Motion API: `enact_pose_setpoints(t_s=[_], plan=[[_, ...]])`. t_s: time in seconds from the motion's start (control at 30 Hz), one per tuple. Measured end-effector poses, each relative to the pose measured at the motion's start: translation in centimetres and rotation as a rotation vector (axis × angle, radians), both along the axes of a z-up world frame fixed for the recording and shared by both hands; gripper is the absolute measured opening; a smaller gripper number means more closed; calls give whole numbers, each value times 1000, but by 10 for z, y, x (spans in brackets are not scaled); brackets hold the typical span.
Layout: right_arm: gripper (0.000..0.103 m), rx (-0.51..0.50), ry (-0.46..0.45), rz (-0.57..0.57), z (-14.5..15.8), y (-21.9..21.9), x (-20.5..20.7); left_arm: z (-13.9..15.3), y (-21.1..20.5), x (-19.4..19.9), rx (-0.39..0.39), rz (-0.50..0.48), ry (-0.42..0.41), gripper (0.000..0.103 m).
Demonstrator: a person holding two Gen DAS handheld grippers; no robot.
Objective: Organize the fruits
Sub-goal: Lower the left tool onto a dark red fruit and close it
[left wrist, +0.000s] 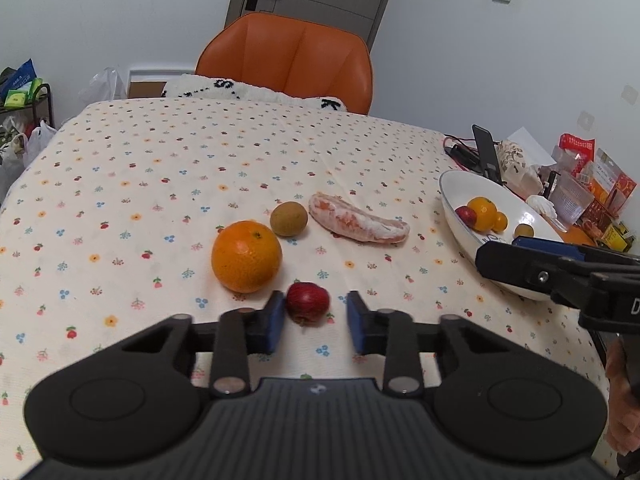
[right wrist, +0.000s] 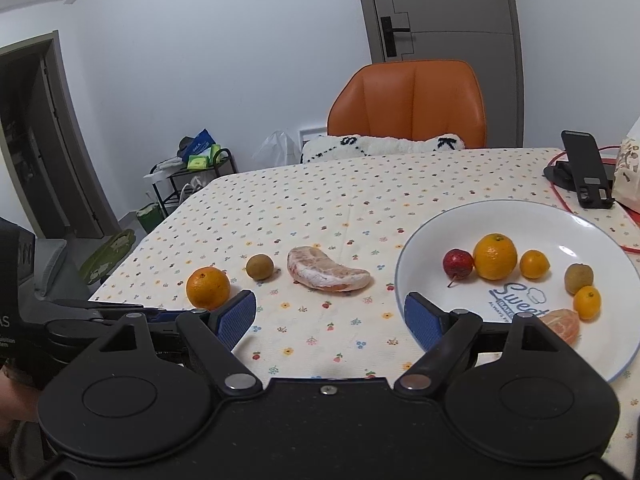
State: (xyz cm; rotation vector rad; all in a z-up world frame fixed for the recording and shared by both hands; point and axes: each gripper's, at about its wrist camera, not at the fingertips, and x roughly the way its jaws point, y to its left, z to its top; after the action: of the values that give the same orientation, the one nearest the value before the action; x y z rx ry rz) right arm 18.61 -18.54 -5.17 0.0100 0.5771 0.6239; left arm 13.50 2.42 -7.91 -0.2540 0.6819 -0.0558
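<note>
From the left wrist camera, my left gripper [left wrist: 316, 314] fills the bottom of the frame with its jaws spread. The small red fruit [left wrist: 308, 300] lies between the blue pads [left wrist: 275, 322], touching or nearly touching the left one and clear of the right. Just above it to the left sits the big orange [left wrist: 246, 256], then a brown round fruit [left wrist: 289, 218] and a peeled pomelo segment [left wrist: 358, 224] toward the centre. I judge the red fruit light, firm and smooth, likely to roll, so I would close across its widest part, gently. The pomelo segment looks soft and tearable; I would take it across its thick middle.

From the right wrist camera, my right gripper [right wrist: 330, 316] is also released and empty, hovering over the tablecloth [right wrist: 320, 200]. This view shows the white plate [right wrist: 436, 224] at right from above, with six pieces already in it, including a peeled citrus piece [right wrist: 564, 322] that the left view never shows. The red fruit at my left gripper is hidden here, behind the gripper at lower left.
</note>
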Motion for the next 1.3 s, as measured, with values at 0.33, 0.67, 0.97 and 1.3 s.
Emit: enact_pose_setpoints(t_s=[0.33, 0.67, 0.97, 1.3], plan=[[81, -14, 6, 29, -4, 20, 9, 8, 14, -9, -22, 2, -29, 22], [81, -63, -8, 60, -6, 39, 31, 23, 27, -15, -39, 27, -74, 22], [79, -119, -4, 122, -8, 58, 53, 29, 40, -19, -43, 72, -102, 22], [72, -195, 33, 182, -14, 87, 77, 28, 65, -15, -25, 135, -100, 22]])
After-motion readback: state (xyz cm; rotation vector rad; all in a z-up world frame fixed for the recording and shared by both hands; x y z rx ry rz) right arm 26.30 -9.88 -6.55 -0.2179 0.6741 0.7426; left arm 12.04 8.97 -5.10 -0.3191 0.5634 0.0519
